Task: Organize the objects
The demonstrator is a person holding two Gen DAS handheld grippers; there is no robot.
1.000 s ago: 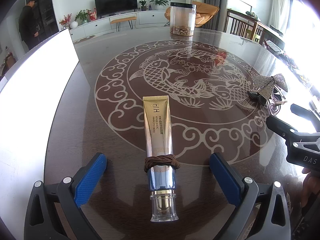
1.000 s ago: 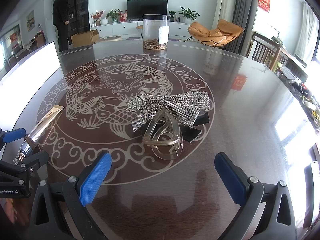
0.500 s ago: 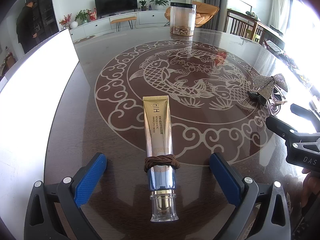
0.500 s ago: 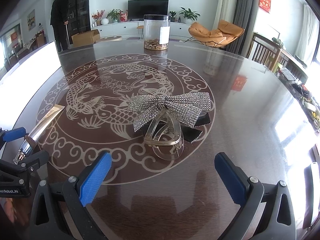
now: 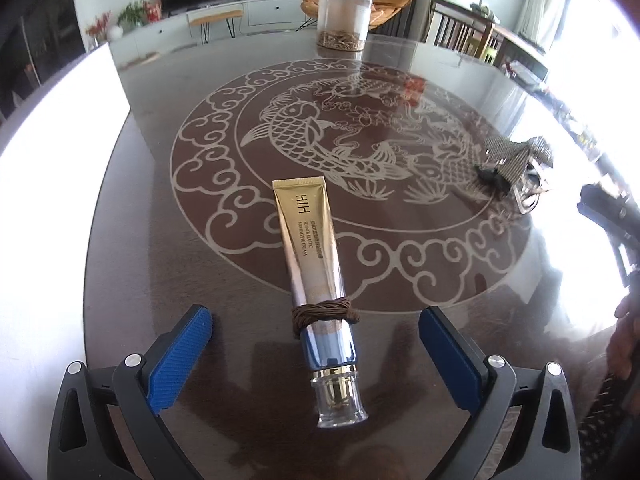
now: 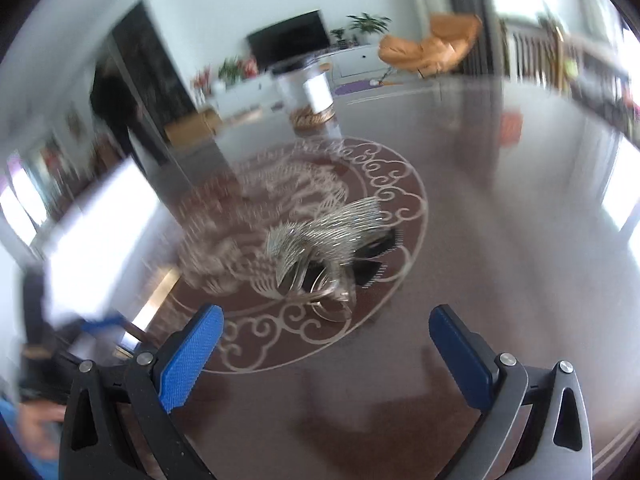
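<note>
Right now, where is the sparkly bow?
The sparkly bow lies on the table's round fish pattern, ahead of the open right tongs, on top of a clear hair claw. In the left view it is far right.

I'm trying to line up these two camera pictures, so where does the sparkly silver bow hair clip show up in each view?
Left wrist view: the silver bow hair clip lies far right, at the medallion's edge.
Right wrist view: it sits at centre, motion-blurred, ahead of the open right hand-held gripper.
Shared landmark: the clear jar at the table's far side, blurred in the right view.
</note>
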